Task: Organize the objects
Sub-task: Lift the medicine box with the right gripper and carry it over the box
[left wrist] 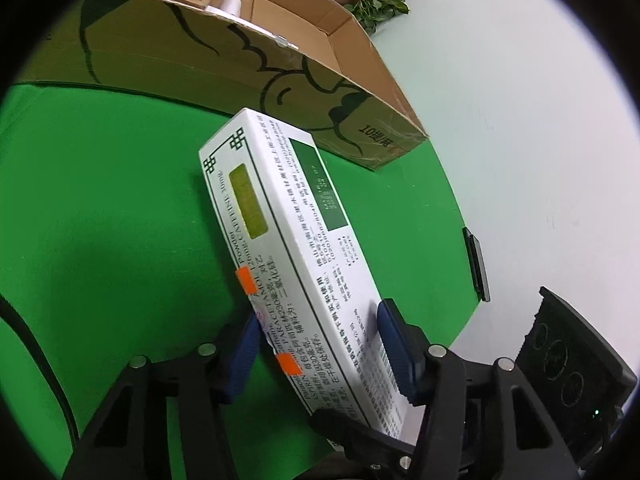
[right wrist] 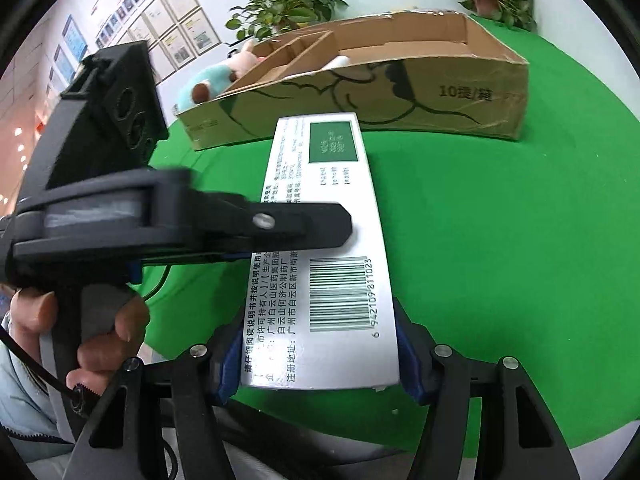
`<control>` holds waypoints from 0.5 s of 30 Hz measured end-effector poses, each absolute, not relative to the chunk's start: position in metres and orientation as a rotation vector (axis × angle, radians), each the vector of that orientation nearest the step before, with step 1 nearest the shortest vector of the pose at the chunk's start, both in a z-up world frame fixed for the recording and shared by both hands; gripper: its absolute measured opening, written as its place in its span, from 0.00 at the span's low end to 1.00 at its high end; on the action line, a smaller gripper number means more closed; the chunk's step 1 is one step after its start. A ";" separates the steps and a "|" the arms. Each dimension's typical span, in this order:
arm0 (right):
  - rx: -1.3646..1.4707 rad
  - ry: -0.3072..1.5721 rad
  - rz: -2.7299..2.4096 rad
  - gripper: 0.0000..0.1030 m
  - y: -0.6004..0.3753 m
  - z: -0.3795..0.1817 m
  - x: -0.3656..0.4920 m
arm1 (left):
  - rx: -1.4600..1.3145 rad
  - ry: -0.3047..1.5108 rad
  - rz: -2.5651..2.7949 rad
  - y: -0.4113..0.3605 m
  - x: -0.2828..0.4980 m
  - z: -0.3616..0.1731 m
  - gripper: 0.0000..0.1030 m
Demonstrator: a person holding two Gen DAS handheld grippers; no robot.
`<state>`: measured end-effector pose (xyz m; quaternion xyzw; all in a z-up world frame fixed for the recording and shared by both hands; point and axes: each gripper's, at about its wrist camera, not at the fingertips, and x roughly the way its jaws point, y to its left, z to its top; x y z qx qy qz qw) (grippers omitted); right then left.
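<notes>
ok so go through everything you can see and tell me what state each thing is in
medicine box: closed, held off the table by both grippers
left gripper: shut on the medicine box
right gripper: shut on its near end
cardboard box: open-topped, white bottle inside
stuffed toy: behind the cardboard box

Both tongs [left wrist: 316, 350] [right wrist: 316, 354] are black plastic frames with silver screws and blue ribbed pads [left wrist: 394, 350], one held in a bare-skinned hand [right wrist: 86, 320] beside a pale blue sleeve [right wrist: 24, 400] and black cable [right wrist: 32, 364].
</notes>
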<state>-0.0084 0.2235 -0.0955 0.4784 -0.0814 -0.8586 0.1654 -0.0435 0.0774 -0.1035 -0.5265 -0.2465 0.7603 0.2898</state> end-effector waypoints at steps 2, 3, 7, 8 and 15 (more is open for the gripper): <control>1.353 -0.206 -2.456 0.58 0.218 -0.093 -0.006 | -1.385 -0.681 2.032 0.074 -0.043 -0.099 0.52; 1.340 -0.192 -2.465 0.58 0.216 -0.091 -0.006 | -1.371 -0.686 2.034 0.072 -0.042 -0.096 0.50; 1.290 -0.129 -2.498 0.59 0.208 -0.079 -0.008 | -1.300 -0.656 2.066 0.067 -0.041 -0.074 0.46; 1.275 -0.116 -2.507 0.59 0.206 -0.074 -0.010 | -1.288 -0.642 2.070 0.067 -0.041 -0.068 0.44; 1.168 -0.066 -2.569 0.59 0.203 -0.034 -0.030 | -1.175 -0.507 2.123 0.073 -0.044 -0.020 0.42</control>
